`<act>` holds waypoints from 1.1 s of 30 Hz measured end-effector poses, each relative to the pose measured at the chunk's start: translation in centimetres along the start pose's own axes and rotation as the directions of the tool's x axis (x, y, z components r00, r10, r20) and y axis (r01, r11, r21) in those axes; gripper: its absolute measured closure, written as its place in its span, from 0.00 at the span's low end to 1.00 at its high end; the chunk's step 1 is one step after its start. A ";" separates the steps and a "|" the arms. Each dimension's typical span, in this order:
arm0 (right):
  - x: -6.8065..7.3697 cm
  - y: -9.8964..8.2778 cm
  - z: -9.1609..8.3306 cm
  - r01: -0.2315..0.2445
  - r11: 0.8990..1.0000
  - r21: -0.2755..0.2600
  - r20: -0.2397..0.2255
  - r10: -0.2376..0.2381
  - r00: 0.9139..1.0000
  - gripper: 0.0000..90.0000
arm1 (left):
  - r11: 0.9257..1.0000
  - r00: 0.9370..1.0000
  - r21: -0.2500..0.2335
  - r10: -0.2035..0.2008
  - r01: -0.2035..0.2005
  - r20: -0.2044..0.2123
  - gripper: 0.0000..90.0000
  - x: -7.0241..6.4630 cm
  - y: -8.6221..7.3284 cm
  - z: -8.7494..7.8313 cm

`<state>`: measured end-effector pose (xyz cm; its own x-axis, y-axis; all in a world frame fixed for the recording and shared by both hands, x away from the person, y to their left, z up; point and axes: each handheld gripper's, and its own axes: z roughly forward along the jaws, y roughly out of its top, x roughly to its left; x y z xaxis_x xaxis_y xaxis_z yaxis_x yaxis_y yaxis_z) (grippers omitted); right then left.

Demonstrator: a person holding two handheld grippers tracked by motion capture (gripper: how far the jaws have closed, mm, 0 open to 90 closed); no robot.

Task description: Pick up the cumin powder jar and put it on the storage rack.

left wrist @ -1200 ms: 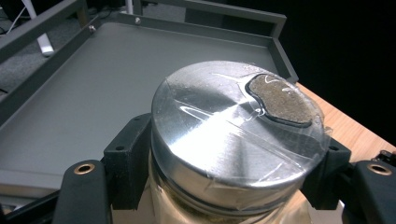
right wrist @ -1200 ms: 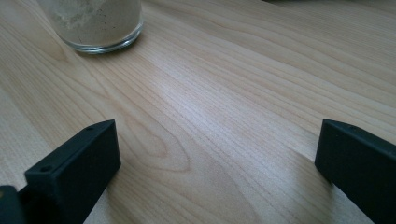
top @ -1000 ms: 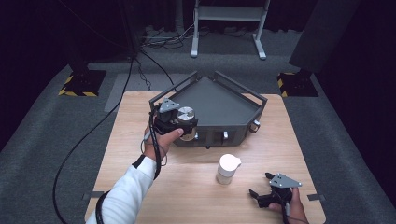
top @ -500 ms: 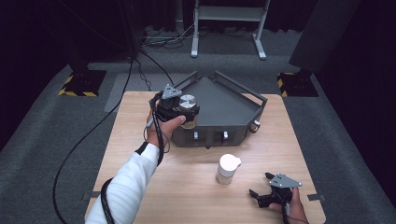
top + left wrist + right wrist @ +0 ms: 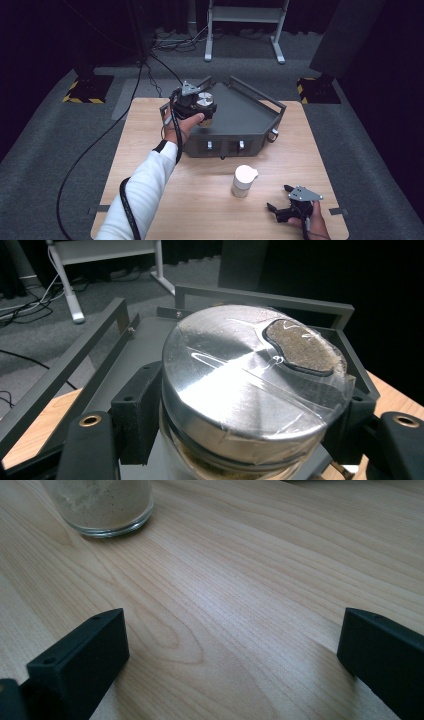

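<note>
While right gripper (image 5: pixel 284 209) rests jaws spread, left gripper (image 5: pixel 196 106) pinching jar (image 5: pixel 204 101) moved farther over tray (image 5: pixel 250 112).

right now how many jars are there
2: one jar with a taped metal lid, clamped in the left gripper over the grey tray; one white-lidded jar on the table.

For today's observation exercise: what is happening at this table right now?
A person works with a gripper in each hand. The left gripper is shut on a jar with a metal lid, held over the dark grey tray. The right gripper rests open on the wooden table, near a second white-topped jar.
</note>
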<state>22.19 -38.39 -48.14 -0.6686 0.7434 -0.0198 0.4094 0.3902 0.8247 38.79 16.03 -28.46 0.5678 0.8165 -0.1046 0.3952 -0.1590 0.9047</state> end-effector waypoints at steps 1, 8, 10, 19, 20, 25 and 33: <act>0.0 0.0 0.0 0.000 1.000 0.000 0.000 0.000 1.000 0.00 | 1.000 1.000 -0.002 -0.001 0.001 0.001 0.34 0.1 0.0 0.2; 0.0 0.0 0.0 -0.001 1.000 0.000 0.000 0.001 1.000 0.00 | 1.000 1.000 -0.031 0.002 -0.003 -0.007 0.34 0.0 -0.4 1.2; 0.0 0.0 0.0 0.000 1.000 0.000 0.000 0.000 1.000 0.00 | 1.000 1.000 -0.029 0.002 -0.002 -0.011 0.34 -0.1 -0.3 1.5; 0.0 0.0 0.0 -0.001 1.000 0.000 0.000 0.001 1.000 0.00 | 0.999 0.999 -0.018 0.029 -0.029 -0.027 0.34 -0.5 -0.2 2.3; 0.0 0.0 0.0 0.000 1.000 0.000 0.000 0.000 1.000 0.00 | 1.000 0.999 -0.018 0.024 -0.025 -0.027 0.34 -0.5 -0.4 2.4; 0.0 0.0 0.0 0.000 1.000 0.000 -0.002 0.000 1.000 0.00 | 1.000 0.999 -0.009 0.015 -0.015 -0.028 0.34 -0.1 -1.0 2.8; 0.0 0.0 0.0 0.001 1.000 0.000 -0.003 -0.001 1.000 0.00 | 1.000 0.999 -0.008 0.030 -0.030 -0.031 0.34 -0.3 -1.8 3.4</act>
<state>22.21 -38.41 -48.14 -0.6706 0.7416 -0.0189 0.4088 0.3906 0.8248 40.40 14.21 -31.52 0.5564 0.8284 -0.0647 0.3720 -0.1787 0.9109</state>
